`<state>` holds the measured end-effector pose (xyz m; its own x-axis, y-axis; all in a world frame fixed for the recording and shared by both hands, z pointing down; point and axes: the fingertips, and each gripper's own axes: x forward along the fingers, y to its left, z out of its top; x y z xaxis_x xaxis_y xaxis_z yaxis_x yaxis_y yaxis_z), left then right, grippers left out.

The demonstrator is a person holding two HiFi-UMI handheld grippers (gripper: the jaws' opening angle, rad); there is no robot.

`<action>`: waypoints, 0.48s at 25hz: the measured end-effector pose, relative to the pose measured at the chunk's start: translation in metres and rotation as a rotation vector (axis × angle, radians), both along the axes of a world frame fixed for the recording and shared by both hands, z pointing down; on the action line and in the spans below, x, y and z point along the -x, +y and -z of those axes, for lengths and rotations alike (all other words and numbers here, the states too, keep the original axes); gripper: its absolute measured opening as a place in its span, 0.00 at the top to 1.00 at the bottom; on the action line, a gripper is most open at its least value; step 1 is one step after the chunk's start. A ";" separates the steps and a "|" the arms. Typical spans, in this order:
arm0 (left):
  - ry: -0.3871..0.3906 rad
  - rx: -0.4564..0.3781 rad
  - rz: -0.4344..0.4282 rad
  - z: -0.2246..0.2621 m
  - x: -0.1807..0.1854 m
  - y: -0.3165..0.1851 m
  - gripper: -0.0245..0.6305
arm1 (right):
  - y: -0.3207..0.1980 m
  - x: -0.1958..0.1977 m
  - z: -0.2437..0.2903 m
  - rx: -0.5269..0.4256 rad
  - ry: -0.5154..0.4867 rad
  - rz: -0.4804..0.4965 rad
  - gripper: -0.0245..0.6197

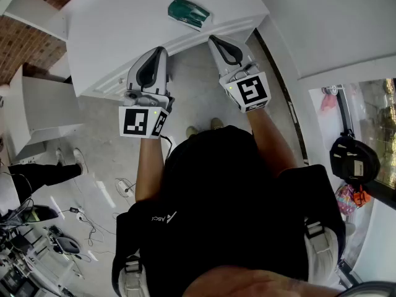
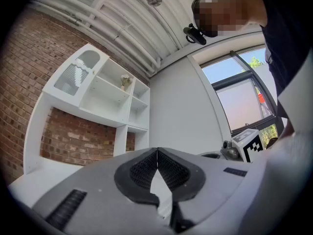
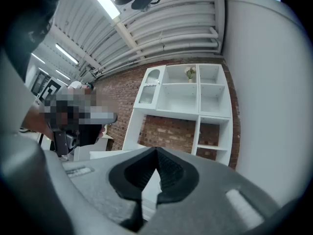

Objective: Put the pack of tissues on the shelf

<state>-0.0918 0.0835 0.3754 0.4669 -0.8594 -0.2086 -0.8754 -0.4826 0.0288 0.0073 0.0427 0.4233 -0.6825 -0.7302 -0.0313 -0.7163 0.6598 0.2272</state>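
Pack of tissues (image 1: 189, 12) lies on the white surface (image 1: 111, 17), close to its near edge. My left gripper (image 1: 162, 50) and right gripper (image 1: 214, 39) sit just off that edge, both with jaws pressed together and nothing in them.

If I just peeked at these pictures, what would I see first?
The left hand-held gripper and the right hand-held gripper, both shut and empty, point at a white counter. A green pack of tissues lies on it, just ahead. A white shelf stands against a brick wall.
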 end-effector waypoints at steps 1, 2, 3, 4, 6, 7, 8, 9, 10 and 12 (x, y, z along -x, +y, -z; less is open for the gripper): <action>0.000 0.000 -0.001 -0.001 0.003 0.000 0.96 | 0.000 0.003 0.000 0.001 0.003 -0.002 0.96; 0.000 0.001 -0.003 -0.001 0.005 0.000 0.96 | 0.001 0.005 -0.001 0.002 0.005 -0.003 0.96; 0.000 0.002 -0.005 -0.002 0.008 0.000 0.96 | 0.001 0.008 -0.001 0.004 0.005 -0.001 0.96; 0.000 0.002 -0.008 -0.003 0.011 -0.001 0.96 | 0.002 0.012 -0.002 0.008 0.003 0.003 0.96; 0.000 0.004 -0.018 -0.004 0.016 -0.001 0.96 | 0.004 0.019 -0.002 0.016 -0.009 0.018 0.96; 0.001 0.004 -0.025 -0.005 0.018 -0.002 0.96 | 0.004 0.023 -0.002 0.016 -0.012 0.024 0.96; 0.001 0.004 -0.032 -0.006 0.020 -0.002 0.96 | 0.004 0.026 -0.003 0.015 -0.010 0.026 0.96; 0.002 0.004 -0.038 -0.007 0.021 -0.004 0.96 | 0.003 0.028 -0.003 0.014 -0.003 0.026 0.96; 0.003 0.004 -0.042 -0.008 0.022 -0.005 0.96 | 0.000 0.029 -0.004 0.014 0.007 0.022 0.96; 0.006 0.007 -0.048 -0.009 0.023 -0.009 0.96 | -0.007 0.029 -0.008 0.017 0.029 0.011 0.96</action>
